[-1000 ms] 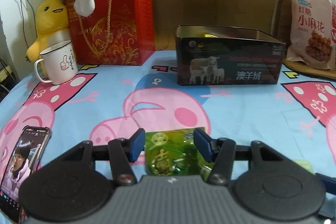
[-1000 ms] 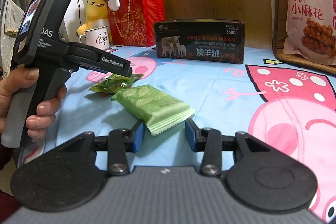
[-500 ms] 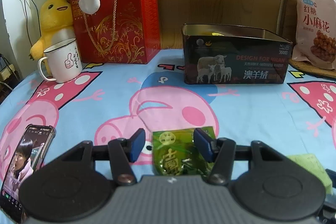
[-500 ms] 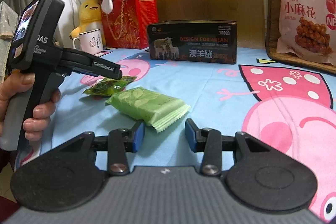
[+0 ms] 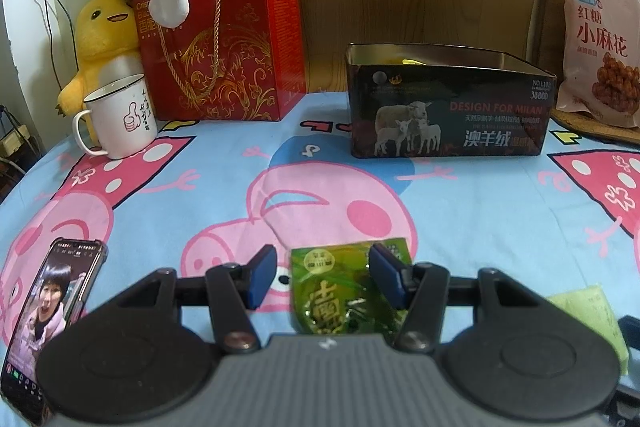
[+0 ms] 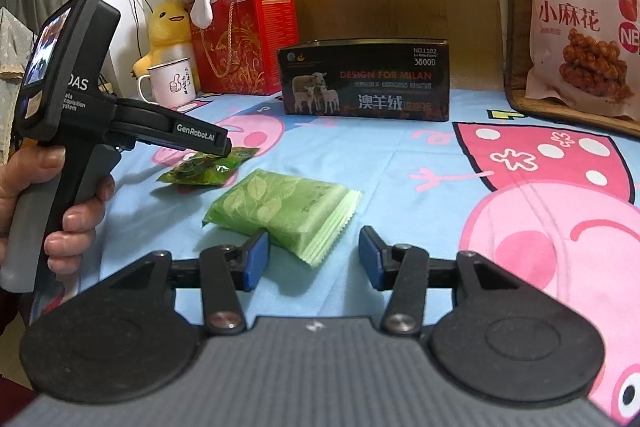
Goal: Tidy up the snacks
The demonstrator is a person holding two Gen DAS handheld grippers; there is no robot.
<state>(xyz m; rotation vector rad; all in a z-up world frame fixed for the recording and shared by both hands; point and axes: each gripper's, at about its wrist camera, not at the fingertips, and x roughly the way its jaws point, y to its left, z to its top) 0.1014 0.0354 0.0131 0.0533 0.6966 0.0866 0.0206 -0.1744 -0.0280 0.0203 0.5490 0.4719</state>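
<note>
Since a second ago, both tools are sitting a little lower and closer to the snacks, with the dark tin looming larger in the left wrist view.

Going from the left, a phone (image 5: 52,311) is lying lit on the cartoon-pig sheet (image 5: 500,211), and a white mug (image 5: 120,117) is standing in front of a yellow plush (image 5: 105,35) and a red gift box (image 5: 224,43). The left tool (image 5: 322,277) is standing wide, its blue pads either side of the dark green packet (image 5: 340,291); the right pad is overlapping the packet's edge, the left one apart from it. Whether the packet is lifted I cannot tell.

Further right, the open dark tin (image 5: 448,107) is resting near the back wall. The right tool (image 6: 313,259) is also gaping wide, with the pale green wafer pack (image 6: 284,211) lying flat on the sheet, its crimped end between the pads and its side touching the left one. A pink bag of twists (image 6: 580,39) is leaning at the far right.
</note>
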